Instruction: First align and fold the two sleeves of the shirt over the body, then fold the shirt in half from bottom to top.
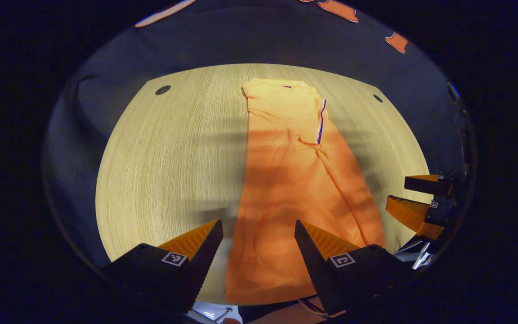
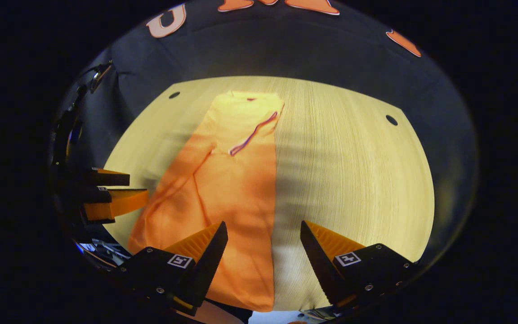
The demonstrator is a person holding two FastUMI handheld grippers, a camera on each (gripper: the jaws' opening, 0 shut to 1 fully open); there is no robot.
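An orange shirt lies flat on the wooden table as a long narrow strip, collar at the far end and hem at the near edge. A sleeve with a dark trim stripe is folded over the body. My left gripper stands open above the shirt's lower left edge, with nothing between its fingers. In the right gripper view the same shirt runs from the far end to the near edge, and my right gripper hangs open over its lower right edge. Each gripper also appears at the side of the other's view.
The round-cornered table has bare wood on both sides of the shirt and small dark holes near its far corners. Black cloth wall stands behind it. The near table edge lies just under both grippers.
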